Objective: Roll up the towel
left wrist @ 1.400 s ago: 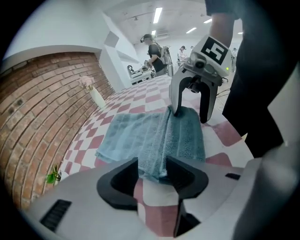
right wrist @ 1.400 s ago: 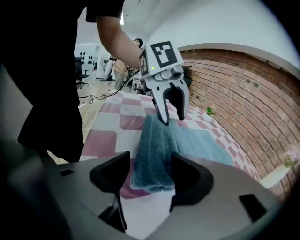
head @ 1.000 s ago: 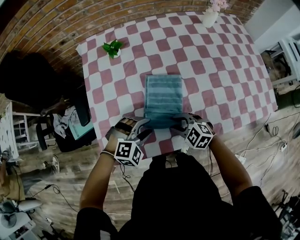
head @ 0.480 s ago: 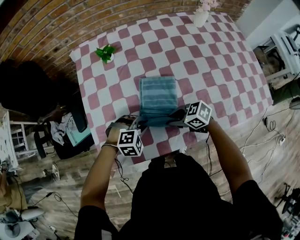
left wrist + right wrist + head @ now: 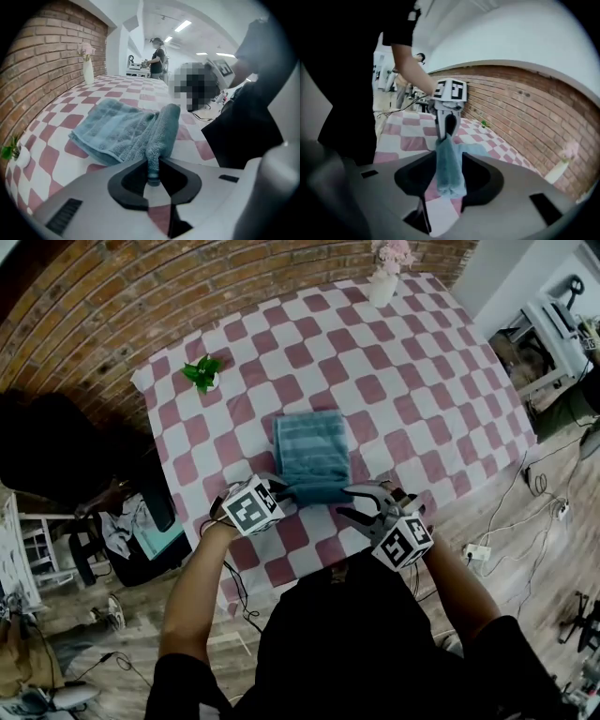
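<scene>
The teal towel [image 5: 312, 456] lies folded on the checkered tablecloth [image 5: 394, 399], its near edge lifted. In the left gripper view my left gripper [image 5: 153, 174] is shut on a bunched fold of the towel [image 5: 123, 131]; in the head view the left gripper [image 5: 281, 489] sits at the near left corner. My right gripper [image 5: 354, 503] is by the near right corner. Its jaws are opening. In the right gripper view a strip of towel [image 5: 449, 164] runs from the left gripper [image 5: 449, 123] into the right gripper [image 5: 449, 180], loose between its jaws.
A small potted plant [image 5: 202, 373] stands at the table's far left and a white vase of pink flowers [image 5: 384, 282] at the far edge by the brick wall. The table's near edge [image 5: 309, 568] is just below the grippers. Another person [image 5: 157, 52] stands far behind.
The right gripper has drawn back from the towel's near edge toward me and its jaws have widened. The left gripper has rolled over and stays clamped on the towel's corner.
</scene>
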The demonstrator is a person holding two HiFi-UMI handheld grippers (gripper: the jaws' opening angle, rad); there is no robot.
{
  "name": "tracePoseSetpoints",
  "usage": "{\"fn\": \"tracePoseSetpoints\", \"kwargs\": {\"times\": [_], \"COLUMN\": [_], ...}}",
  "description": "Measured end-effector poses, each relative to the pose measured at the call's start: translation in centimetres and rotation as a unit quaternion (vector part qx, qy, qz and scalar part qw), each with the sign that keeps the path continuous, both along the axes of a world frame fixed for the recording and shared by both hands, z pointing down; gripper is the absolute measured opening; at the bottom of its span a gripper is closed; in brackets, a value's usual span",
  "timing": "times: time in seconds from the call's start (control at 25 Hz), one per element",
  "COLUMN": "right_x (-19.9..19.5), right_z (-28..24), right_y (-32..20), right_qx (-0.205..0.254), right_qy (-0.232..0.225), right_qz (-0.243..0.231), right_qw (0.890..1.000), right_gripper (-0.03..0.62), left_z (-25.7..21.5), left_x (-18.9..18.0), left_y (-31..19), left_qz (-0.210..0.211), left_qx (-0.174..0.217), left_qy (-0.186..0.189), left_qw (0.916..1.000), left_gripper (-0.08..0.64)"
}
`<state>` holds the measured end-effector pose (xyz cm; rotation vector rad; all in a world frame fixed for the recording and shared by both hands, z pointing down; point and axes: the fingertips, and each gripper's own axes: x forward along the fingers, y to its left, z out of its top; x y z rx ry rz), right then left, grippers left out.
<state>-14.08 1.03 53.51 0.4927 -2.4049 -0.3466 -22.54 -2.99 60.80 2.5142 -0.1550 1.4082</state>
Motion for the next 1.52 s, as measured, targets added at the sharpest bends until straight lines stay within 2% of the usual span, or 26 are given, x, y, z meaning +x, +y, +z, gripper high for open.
{"fn": "tracePoseSetpoints", "kwargs": {"times": [0.08,0.2,0.28,0.36,0.44,0.56,0.64,0.68,0.8,0.92,1.0,1.08,1.16,1.24,1.36,1.44,1.52], "right_x": [-1.2,-2.2,-2.2,-2.2,-1.9,-1.4,-1.4,-1.4,-1.4,-1.4,-1.3,-1.1,-1.1,-1.1,-1.1,-0.7,0.0], "right_z": [0.3,3.3,5.0,5.8,6.0,6.2,6.3,6.3,6.5,6.4,6.3,6.2,6.2,5.8,4.9,5.3,6.6], "right_y": [2.1,3.0,1.9,0.3,-1.2,-3.1,-3.9,-4.3,-5.5,-6.8,-7.6,-8.1,-8.5,-8.7,-7.6,-6.4,-5.9], "right_qx": [0.029,0.061,0.08,0.093,0.097,0.085,0.068,0.059,0.033,-0.007,-0.02,-0.033,-0.045,-0.046,-0.022,-0.006,0.012], "right_qy": [0.044,0.11,0.137,0.145,0.151,0.152,0.143,0.138,0.127,0.113,0.106,0.099,0.091,0.083,0.076,0.094,0.13], "right_qz": [-0.042,-0.084,-0.087,-0.077,-0.066,-0.054,-0.049,-0.047,-0.039,-0.025,-0.018,-0.012,-0.008,-0.009,-0.04,-0.065,-0.076], "right_qw": [0.998,0.989,0.983,0.982,0.982,0.983,0.986,0.988,0.991,0.993,0.994,0.995,0.995,0.995,0.996,0.993,0.989], "right_gripper": [0.145,0.141,0.141,0.143,0.143,0.143,0.144,0.144,0.144,0.144,0.15,0.152,0.155,0.156,0.177,0.276,0.321], "left_z": [-0.1,-0.5,-0.7,-0.7,-1.0,-3.1,-4.8,-5.4,-5.8,-4.5,-2.8,-1.2,-0.6,-0.5,-0.5,-0.6,-0.7], "left_x": [0.0,0.1,0.2,0.3,0.3,0.2,0.1,0.1,0.8,1.2,1.4,1.5,1.7,1.8,1.8,1.7,1.7], "left_y": [-0.4,-0.9,-1.3,-1.8,-2.8,-5.2,-5.8,-5.6,-3.3,-1.5,-1.3,-1.9,-3.1,-4.2,-4.8,-5.0,-5.2], "left_qz": [-0.023,-0.045,-0.046,-0.039,-0.037,-0.048,-0.041,-0.024,0.059,0.13,0.159,0.17,0.157,0.139,0.124,0.115,0.108], "left_qx": [-0.027,-0.058,-0.066,-0.057,-0.023,0.084,0.169,0.209,0.291,0.332,0.338,0.342,0.344,0.33,0.293,0.261,0.222], "left_qy": [0.015,0.032,0.035,0.034,0.033,0.037,0.038,0.037,0.023,-0.005,-0.039,-0.065,-0.068,-0.06,-0.046,-0.038,-0.029], "left_qw": [0.9993,0.9968,0.9962,0.997,0.9985,0.9946,0.984,0.977,0.9547,0.9342,0.9269,0.9222,0.9234,0.9319,0.9468,0.9577,0.9687], "left_gripper": [0.063,0.064,0.066,0.071,0.09,0.149,0.222,0.248,0.293,0.308,0.306,0.274,0.202,0.167,0.127,0.112,0.109]}}
